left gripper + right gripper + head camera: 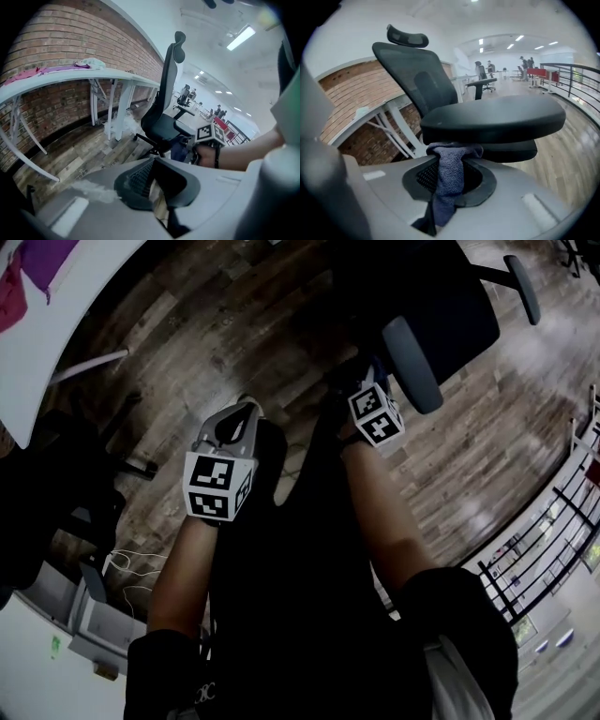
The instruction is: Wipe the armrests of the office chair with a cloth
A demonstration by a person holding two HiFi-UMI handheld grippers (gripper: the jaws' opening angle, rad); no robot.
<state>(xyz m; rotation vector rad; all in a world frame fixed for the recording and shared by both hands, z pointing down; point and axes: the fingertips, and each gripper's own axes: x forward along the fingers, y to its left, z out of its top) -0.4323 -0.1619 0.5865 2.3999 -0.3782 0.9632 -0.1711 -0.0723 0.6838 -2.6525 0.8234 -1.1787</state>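
Note:
The black office chair (441, 306) stands ahead at the upper right of the head view, with its near armrest (412, 362) and far armrest (523, 287) both showing. My right gripper (368, 390) is at the near armrest's front end, shut on a blue-grey cloth (449, 176). The cloth's top bunches up against the underside of the armrest pad (492, 119). My left gripper (246, 413) hangs lower and to the left, away from the chair. Its jaws (157, 180) are together with nothing in them. The left gripper view shows the chair (161, 122) and the cloth (180, 150) from the side.
A white table (66, 324) with pink and purple fabric (37, 263) is at the upper left, along a brick wall (56, 47). Another dark chair (56, 493) stands at the left. A metal railing (553, 531) runs along the right. White cables (131, 568) lie on the wooden floor.

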